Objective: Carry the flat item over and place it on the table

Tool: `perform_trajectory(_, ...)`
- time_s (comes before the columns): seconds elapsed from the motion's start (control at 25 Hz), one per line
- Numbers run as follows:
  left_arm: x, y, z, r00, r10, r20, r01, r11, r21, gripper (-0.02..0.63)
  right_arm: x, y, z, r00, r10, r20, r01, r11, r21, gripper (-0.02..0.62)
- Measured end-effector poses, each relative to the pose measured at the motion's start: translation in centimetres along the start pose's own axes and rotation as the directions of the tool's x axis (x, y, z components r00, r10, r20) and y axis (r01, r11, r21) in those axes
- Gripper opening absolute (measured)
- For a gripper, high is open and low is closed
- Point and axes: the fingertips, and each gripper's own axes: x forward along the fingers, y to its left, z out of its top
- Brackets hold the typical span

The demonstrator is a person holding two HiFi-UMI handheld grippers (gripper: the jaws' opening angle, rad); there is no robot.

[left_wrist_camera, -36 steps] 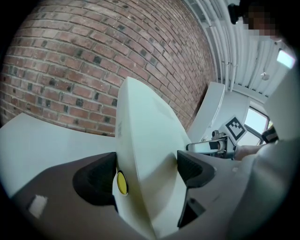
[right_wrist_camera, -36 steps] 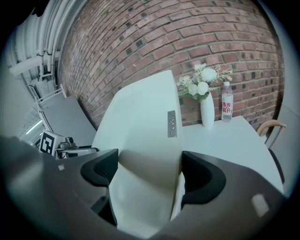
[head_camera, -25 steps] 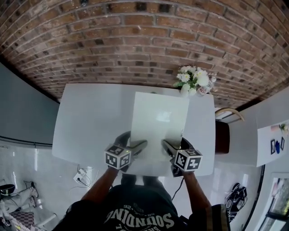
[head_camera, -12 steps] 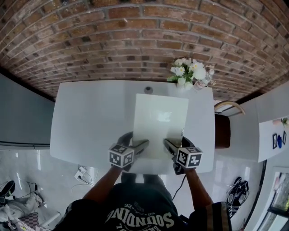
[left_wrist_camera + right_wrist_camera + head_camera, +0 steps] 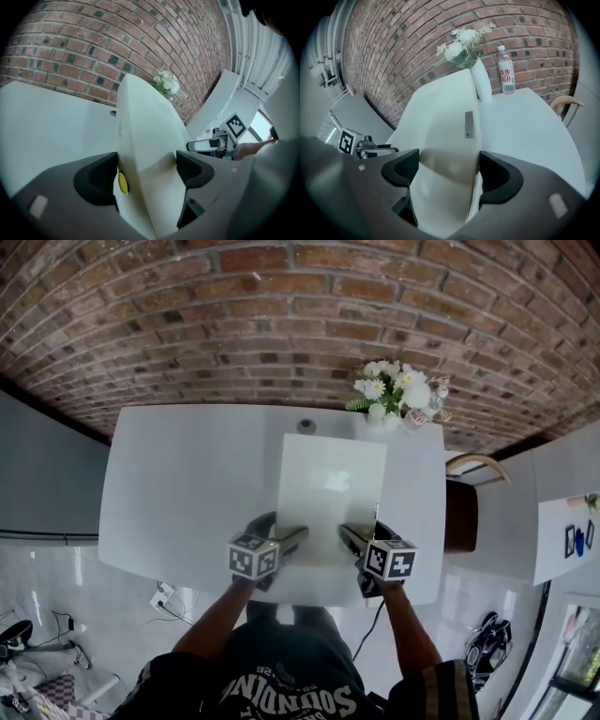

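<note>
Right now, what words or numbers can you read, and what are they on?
"SOUNDING", upside down, on the person's shirt.
Red characters on the water bottle label: too small to read.
Grey sticker on the flat panel: too blurred.

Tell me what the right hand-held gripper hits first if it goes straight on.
The right hand-held gripper would probably meet the white flower vase, just beyond the flat panel it grips, slightly right of centre. Depth is unclear.
</note>
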Motion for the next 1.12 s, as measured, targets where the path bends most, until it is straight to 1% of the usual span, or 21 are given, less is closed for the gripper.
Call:
perform_trajectory(0.16,1.2,0.7,-0.1,1.000,0.004,-0.013,-0.005,1.000,-0.022,0.405,1.0,-0.9,0.3,1.000,-0.003,-0.021,0.003,1.000,0.004,0.408)
perform_trajectory(0.32,1.9,1.7,-0.1,1.000,0.018,-0.023,-0.019,0.999,-0.035,0.403,2.3,-1.3,0.4,0.999,0.003,-0.034,-0.002,0.999,0.034,0.407)
perform_trajectory(0.8,3.4,4.0,-0.6,0.999,0.042,-0.029,-0.045,0.992,-0.120,0.402,4.9,-2.4,0.2,0.999,-0.010,-0.046,0.014,0.996,0.087,0.400)
perform_trajectory(1.12,4.5,5.0,-0.4,0.998,0.053,-0.027,-0.056,0.987,-0.151,0.402,6.2,-3.1,0.6,0.999,-0.023,-0.046,0.028,0.994,0.106,0.396)
